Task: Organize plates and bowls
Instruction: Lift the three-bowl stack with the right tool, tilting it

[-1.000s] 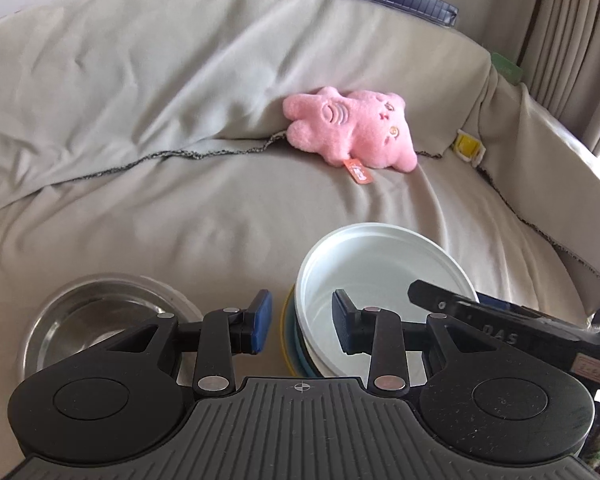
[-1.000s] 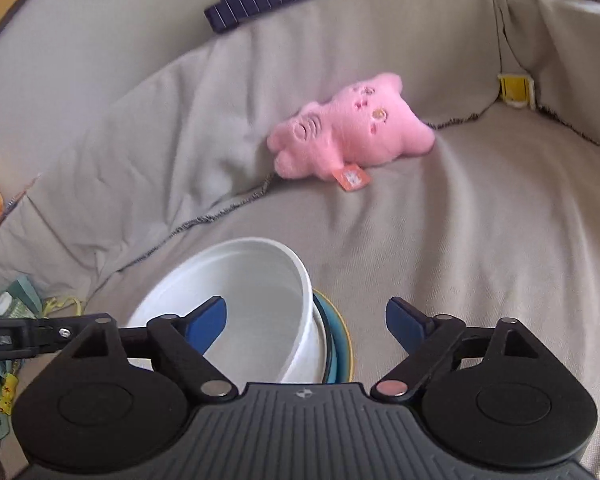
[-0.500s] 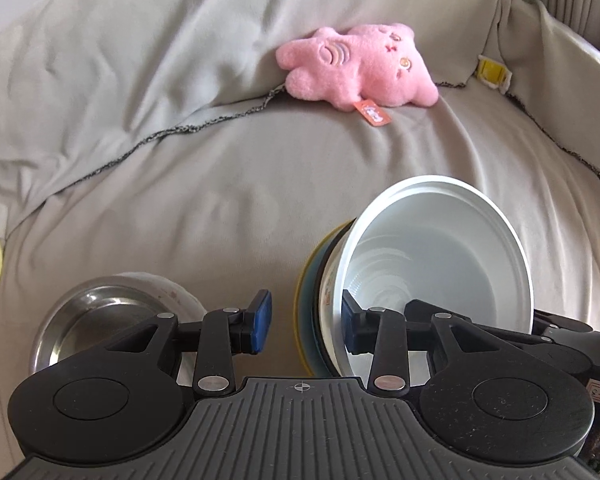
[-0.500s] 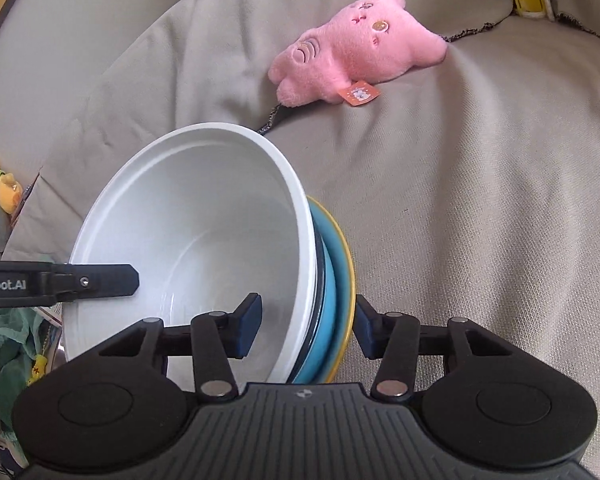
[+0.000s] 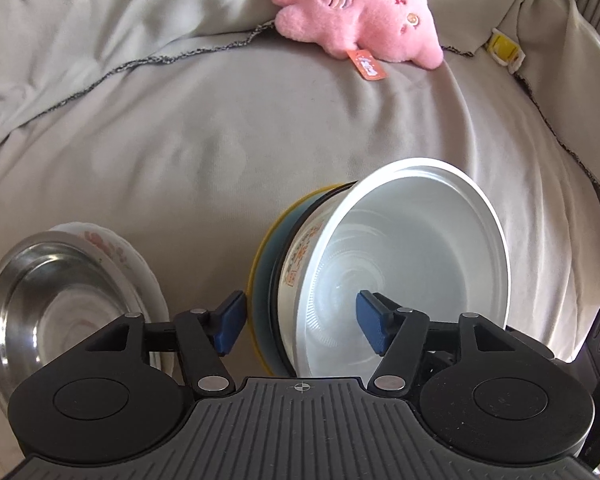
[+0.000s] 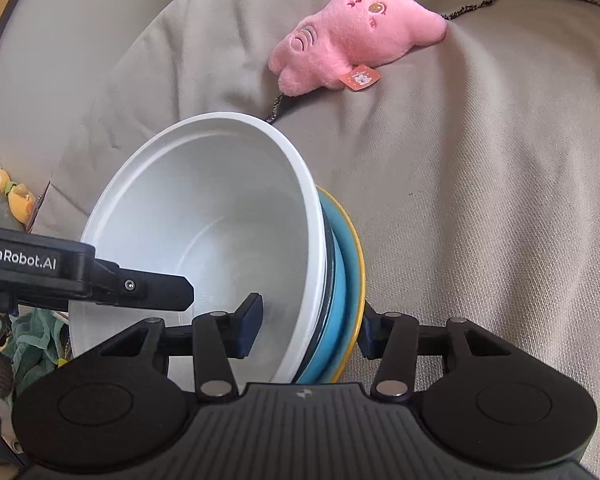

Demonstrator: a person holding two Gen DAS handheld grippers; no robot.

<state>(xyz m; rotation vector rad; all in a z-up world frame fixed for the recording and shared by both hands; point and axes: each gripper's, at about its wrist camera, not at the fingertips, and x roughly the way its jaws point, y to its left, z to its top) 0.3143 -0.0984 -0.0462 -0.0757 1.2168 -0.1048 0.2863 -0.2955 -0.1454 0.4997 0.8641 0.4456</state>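
Presently, left wrist view: my left gripper (image 5: 300,322) has its jaws opening wide, pads clear on either side of the stack's near edge, pressing nothing. Stack: white bowl (image 5: 412,264) nested on a patterned bowl (image 5: 296,258) and blue plate (image 5: 265,276), tipped on edge. Steel bowl (image 5: 48,296) on a flowered plate (image 5: 136,264), apart to the left. Risk: with this side released, the tilted stack may slide or roll on the soft sofa cover (image 5: 204,128). Right wrist view: my right gripper (image 6: 310,326) clamps the stack's rim, one pad inside the white bowl (image 6: 204,216), one behind the plate (image 6: 350,260). Risk: nested pieces slipping apart. Surroundings: grey draped sofa (image 6: 480,200), pink plush toy (image 6: 356,52), duck toy (image 6: 10,200).
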